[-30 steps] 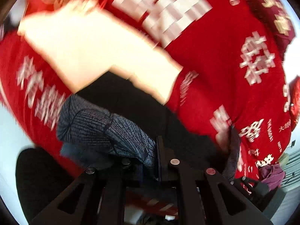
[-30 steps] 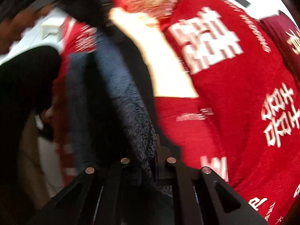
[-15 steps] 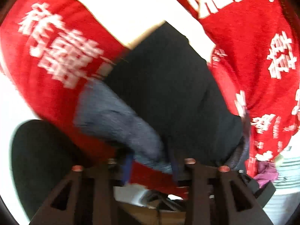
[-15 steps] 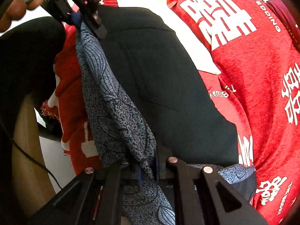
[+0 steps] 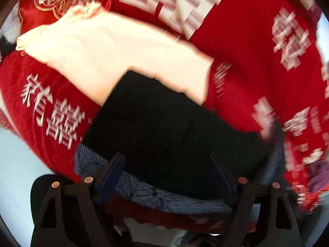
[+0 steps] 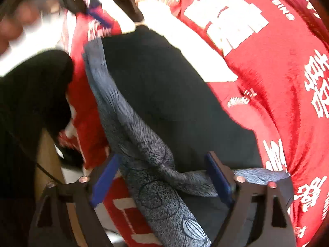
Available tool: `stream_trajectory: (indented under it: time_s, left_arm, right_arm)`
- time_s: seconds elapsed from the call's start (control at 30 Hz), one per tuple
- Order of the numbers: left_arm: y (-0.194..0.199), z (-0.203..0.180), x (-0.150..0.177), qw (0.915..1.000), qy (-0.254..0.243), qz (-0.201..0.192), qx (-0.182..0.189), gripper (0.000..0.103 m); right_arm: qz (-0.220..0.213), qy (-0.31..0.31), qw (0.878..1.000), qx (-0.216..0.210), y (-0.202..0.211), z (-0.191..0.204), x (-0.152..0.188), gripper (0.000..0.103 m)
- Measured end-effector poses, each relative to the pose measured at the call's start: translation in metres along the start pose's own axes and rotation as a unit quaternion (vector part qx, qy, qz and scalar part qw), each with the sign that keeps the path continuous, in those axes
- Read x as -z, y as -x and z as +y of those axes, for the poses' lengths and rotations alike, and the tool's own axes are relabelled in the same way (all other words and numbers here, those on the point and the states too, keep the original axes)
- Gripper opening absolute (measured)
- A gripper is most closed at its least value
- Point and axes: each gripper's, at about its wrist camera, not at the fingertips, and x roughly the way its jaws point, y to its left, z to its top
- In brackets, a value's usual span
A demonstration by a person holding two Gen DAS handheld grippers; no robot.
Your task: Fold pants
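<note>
Both grippers stand with jaws spread wide and grasping nothing; left gripper (image 5: 166, 170) and right gripper (image 6: 162, 170) each sit at the near edge of the garment, one toward each end.

Black pants with a blue-grey leaf-print lining (image 5: 164, 127) lie flat on the red wedding blanket with white characters (image 5: 257, 41); the surface beneath is hidden, so bed or worktop cannot be told; far end of the pants overlaps a cream-coloured cloth (image 5: 98, 47).

Right wrist view: the pants (image 6: 164, 86) show a black panel on top, with the printed lining (image 6: 131, 127) exposed in a twisted band along the near edge and running between the open jaws; judgement: the top layer has been laid over and let go so the fold rests under its own weight.

Fold appears partly done; the near hem is uneven and bunched; next move likely calls for smoothing or re-gripping that edge; risk: the loose lining drags with a finger.
</note>
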Motion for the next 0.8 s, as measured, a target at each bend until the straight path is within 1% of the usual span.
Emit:
stream_trajectory:
  time_s: [0.03,0.1,0.17,0.23,0.3,0.33,0.37,0.4,0.43,0.47,0.53,0.6,0.63,0.67,0.7,0.73,0.77,0.8]
  left_arm:
    - [-0.015,0.003,0.007,0.9995,0.003,0.031,-0.012,0.083]
    - [-0.034,0.008,0.022,0.9972,0.023,0.071,-0.001,0.083]
    - [-0.037,0.008,0.031,0.9972,0.016,0.073,-0.005,0.083]
    - [-0.038,0.007,0.031,0.9969,0.019,0.076,-0.007,0.083]
    - [-0.036,0.007,0.033,0.9964,0.022,0.081,-0.012,0.083]
    - [-0.034,0.004,0.032,0.9964,0.017,0.081,-0.019,0.083]
    - [-0.029,-0.003,0.032,0.9968,0.011,0.076,-0.023,0.083]
    - [-0.022,-0.012,0.03,0.9979,0.0,0.062,-0.021,0.083]
    - [-0.015,-0.022,0.027,0.9987,-0.017,0.046,-0.014,0.083]
    - [-0.011,-0.028,0.026,0.9987,-0.034,0.038,-0.009,0.083]
    - [-0.008,-0.054,0.023,0.9967,-0.078,0.024,-0.003,0.083]
    - [-0.017,-0.08,0.021,0.9933,-0.113,0.028,0.002,0.083]
    - [-0.023,-0.09,0.022,0.9916,-0.125,0.032,0.004,0.083]
    - [-0.032,-0.1,0.024,0.9898,-0.137,0.04,0.009,0.083]
    - [-0.045,-0.11,0.03,0.9875,-0.147,0.057,0.011,0.083]
    - [-0.055,-0.117,0.035,0.9853,-0.156,0.068,-0.002,0.084]
    - [-0.059,-0.125,0.04,0.9824,-0.176,0.059,-0.022,0.085]
    - [-0.06,-0.135,0.048,0.9768,-0.204,0.048,-0.041,0.089]
  right_arm:
    - [-0.007,-0.012,1.0,-0.008,0.006,-0.003,0.001,0.088]
    - [-0.022,-0.057,0.998,-0.023,0.02,-0.02,0.002,0.088]
    - [-0.04,-0.108,0.993,-0.034,0.027,-0.043,0.001,0.088]
    - [-0.044,-0.149,0.987,-0.033,0.024,-0.06,0.0,0.088]
    - [-0.033,-0.174,0.984,-0.023,0.013,-0.07,0.0,0.088]
    - [-0.014,-0.182,0.983,-0.011,0.002,-0.075,0.0,0.088]
    - [0.029,-0.185,0.982,0.008,-0.013,-0.077,0.003,0.088]
    - [0.052,-0.188,0.981,0.014,-0.019,-0.075,0.007,0.088]
    - [0.064,-0.2,0.978,0.006,-0.023,-0.076,0.013,0.088]
    - [0.056,-0.21,0.976,0.002,-0.02,-0.077,0.016,0.088]
    - [0.05,-0.227,0.973,-0.005,-0.011,-0.081,0.02,0.088]
    - [0.045,-0.229,0.972,0.0,-0.003,-0.083,0.022,0.088]
    - [0.04,-0.232,0.972,0.011,0.004,-0.086,0.024,0.088]
    - [0.037,-0.24,0.97,0.02,0.01,-0.089,0.028,0.088]
    - [0.033,-0.25,0.967,0.025,0.014,-0.092,0.031,0.088]
    - [0.029,-0.265,0.963,0.03,0.02,-0.097,0.034,0.088]
    - [0.022,-0.287,0.957,0.036,0.028,-0.113,0.04,0.088]
    - [0.018,-0.307,0.951,0.044,0.035,-0.123,0.045,0.088]
